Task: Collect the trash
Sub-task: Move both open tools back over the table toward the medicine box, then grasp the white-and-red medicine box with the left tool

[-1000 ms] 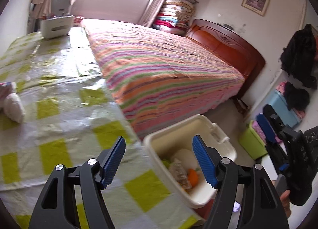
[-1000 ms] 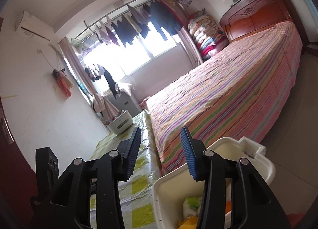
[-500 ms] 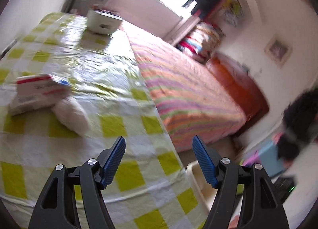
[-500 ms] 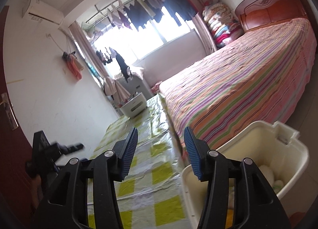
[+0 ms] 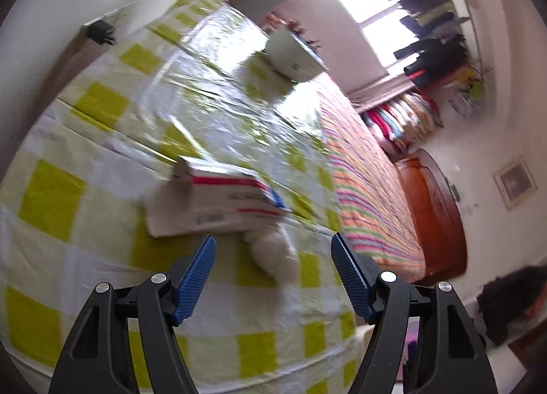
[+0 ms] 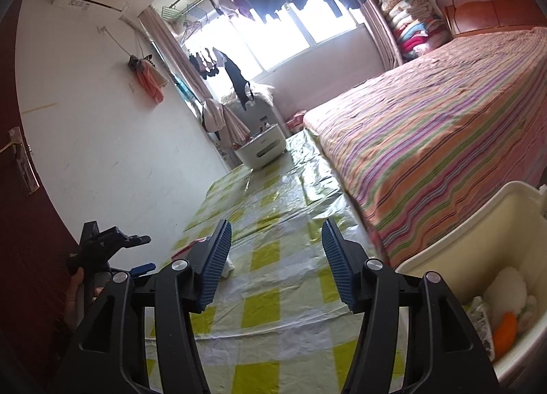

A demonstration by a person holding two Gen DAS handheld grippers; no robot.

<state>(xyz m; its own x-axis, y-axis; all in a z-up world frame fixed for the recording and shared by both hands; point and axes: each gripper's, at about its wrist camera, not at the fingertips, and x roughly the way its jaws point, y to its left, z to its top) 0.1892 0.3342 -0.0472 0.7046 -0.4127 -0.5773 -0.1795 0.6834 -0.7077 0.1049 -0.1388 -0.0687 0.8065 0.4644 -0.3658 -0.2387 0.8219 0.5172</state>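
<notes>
The left gripper (image 5: 273, 277) hangs with fingers wide and empty just short of the tissue wad (image 5: 273, 253), frame centre, beside the box (image 5: 218, 202). The right gripper (image 6: 275, 260), empty, has just been opening. Straddle the wad squarely before closing, then carry it to the bin (image 6: 478, 243).

Checked tablecloth (image 6: 273, 294): open cloth at lower centre of the right wrist view. Flat carton (image 5: 218, 204) and white wad (image 5: 273, 253) block centre of the left wrist view. Striped bed (image 6: 444, 141) walls the right; bin (image 6: 458, 250) lower right.
</notes>
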